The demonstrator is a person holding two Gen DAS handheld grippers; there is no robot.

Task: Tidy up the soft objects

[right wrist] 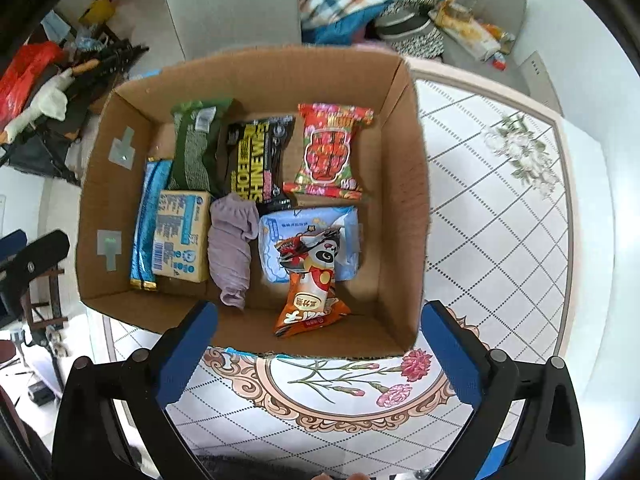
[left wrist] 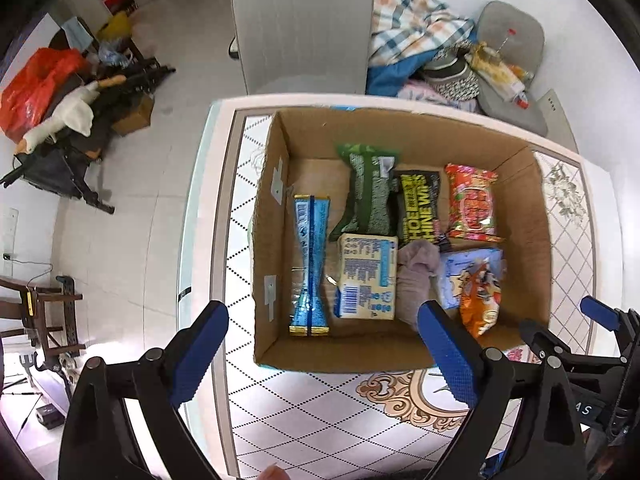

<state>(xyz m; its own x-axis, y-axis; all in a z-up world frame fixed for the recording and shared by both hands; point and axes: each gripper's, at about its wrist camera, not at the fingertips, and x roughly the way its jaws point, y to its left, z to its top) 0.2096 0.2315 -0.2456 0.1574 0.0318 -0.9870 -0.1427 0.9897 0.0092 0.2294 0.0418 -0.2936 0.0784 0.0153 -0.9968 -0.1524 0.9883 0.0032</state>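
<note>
An open cardboard box stands on a patterned table. Inside lie a blue packet, a yellow-and-blue pack, a green packet, a black-and-yellow wipes pack, a red packet, a purple cloth, and an orange snack packet on a pale blue pack. My left gripper and right gripper hang open above the box's near edge, empty.
A grey chair stands behind the table. A second chair holds checked cloth and bags. Left of the table on the floor are a red bag, a plush goose and dark gear.
</note>
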